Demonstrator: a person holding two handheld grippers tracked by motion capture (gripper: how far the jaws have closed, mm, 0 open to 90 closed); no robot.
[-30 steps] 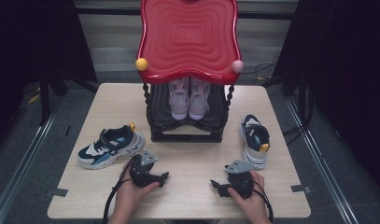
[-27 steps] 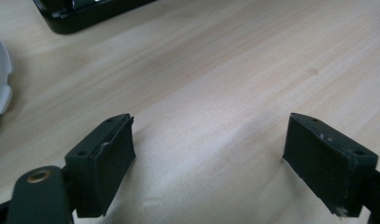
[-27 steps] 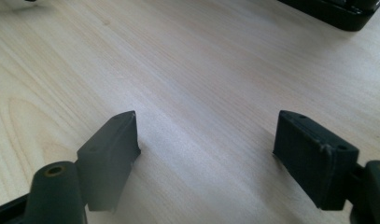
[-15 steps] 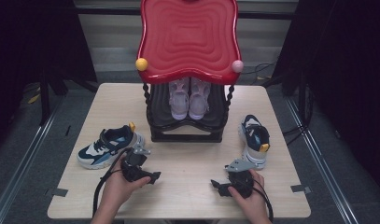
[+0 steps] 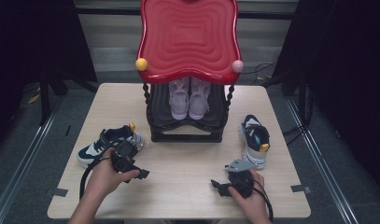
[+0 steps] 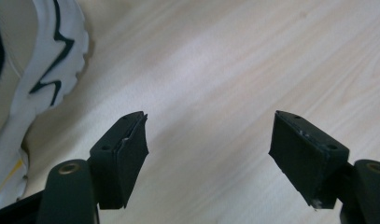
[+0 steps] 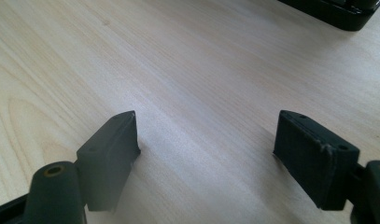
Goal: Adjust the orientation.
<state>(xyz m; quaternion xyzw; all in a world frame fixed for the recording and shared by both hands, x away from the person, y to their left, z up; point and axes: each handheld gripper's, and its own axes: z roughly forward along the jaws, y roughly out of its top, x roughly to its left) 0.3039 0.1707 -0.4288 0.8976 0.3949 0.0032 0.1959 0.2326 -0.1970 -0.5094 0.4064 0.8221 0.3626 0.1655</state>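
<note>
My left gripper [image 5: 140, 173] [image 6: 208, 121] is held over the table by the heel of a navy, white and blue sneaker [image 5: 108, 144]. That shoe's white sole [image 6: 33, 84] shows at the left of the left gripper view. Its jaws are open, have just been closing a little, and have only bare wood between them. My right gripper [image 5: 220, 184] [image 7: 206, 119] rests low near the front right of the table, open, with nothing between its jaws. A matching sneaker [image 5: 254, 140] lies just beyond the right hand.
A black shoe rack [image 5: 187, 130] [image 7: 337, 11] with a red wavy top [image 5: 187, 37] stands at the middle back. A pale pink pair of shoes [image 5: 190, 95] sits on its shelf. The light wooden table [image 5: 187, 163] drops off at every side to a dark floor.
The left hand has lifted its gripper and carried it left, closer to the left sneaker. The right hand and both sneakers have stayed put.
</note>
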